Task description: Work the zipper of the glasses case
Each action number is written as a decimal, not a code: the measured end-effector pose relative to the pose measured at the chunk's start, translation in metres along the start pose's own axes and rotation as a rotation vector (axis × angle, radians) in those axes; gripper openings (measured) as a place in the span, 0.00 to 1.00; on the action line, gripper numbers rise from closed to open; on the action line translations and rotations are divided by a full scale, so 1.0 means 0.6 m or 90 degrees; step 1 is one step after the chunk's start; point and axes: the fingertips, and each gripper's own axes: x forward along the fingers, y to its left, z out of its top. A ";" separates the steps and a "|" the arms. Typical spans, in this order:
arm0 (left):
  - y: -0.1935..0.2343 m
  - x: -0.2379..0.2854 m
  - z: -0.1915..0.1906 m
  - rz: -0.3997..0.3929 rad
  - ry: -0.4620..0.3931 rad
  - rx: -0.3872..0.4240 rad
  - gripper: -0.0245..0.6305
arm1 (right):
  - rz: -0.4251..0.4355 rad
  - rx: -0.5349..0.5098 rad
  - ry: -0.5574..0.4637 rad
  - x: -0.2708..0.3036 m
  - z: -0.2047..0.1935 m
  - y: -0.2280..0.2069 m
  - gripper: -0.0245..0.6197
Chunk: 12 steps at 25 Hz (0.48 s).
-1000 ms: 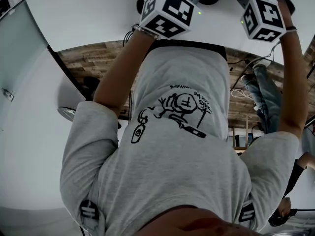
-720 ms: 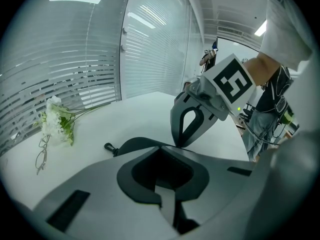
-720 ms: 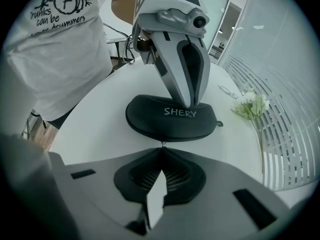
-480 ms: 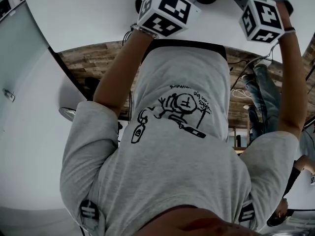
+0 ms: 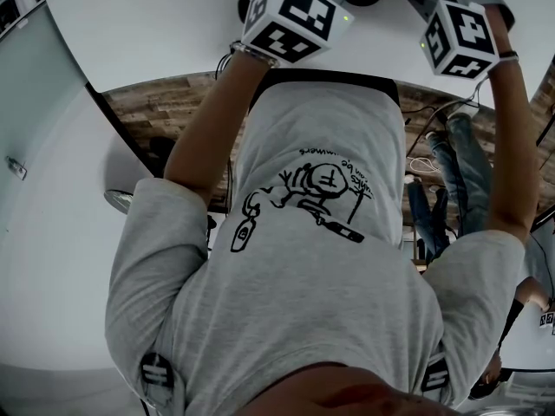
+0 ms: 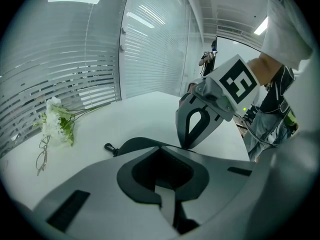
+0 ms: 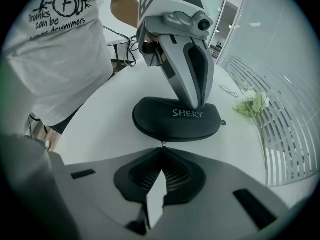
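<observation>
- At the tips of the right claw [image 7: 161, 147]: jaws fully closed, nipping the small metal zipper pull [image 7: 162, 143] at the near edge of the glasses case [image 7: 175, 121].
- Just ahead of that claw: case lies flat on the white tabletop [image 7: 100, 119]; dark, curved shell w/ "SHERY" lettering on the lid; seam facing the claw looks zipped.
- Left claw [image 6: 160, 147]: jaws together, tips pressed down onto the case lid beside the end of the lettering, opp. the right claw; whether they nip any fabric cannot be told.
- Ahead & right of the left claw: right claw stands slanted, its tips meeting at the case's far edge.
- Ahead & left of the left claw: small black clip [image 6: 110, 147] at the case's end, resting on the tabletop.
- Farther left of the left claw, well apart from the case: white flower sprig [image 6: 57, 124] w/ a pair of spectacles [image 6: 42, 156] just beside it.
- Behind both claws (head view): person's grey printed T-shirt [image 5: 321, 258]; forearms [image 5: 208, 128] reach fwd to the marker cubes [image 5: 295, 16], one per claw.
</observation>
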 end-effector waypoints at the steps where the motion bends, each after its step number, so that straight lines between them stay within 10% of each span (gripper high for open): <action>1: 0.001 -0.001 0.001 0.000 -0.001 0.000 0.07 | 0.001 0.002 -0.001 -0.001 0.001 0.001 0.04; 12: 0.001 0.003 -0.006 0.002 0.000 0.001 0.07 | 0.007 0.034 -0.015 0.005 0.006 0.027 0.04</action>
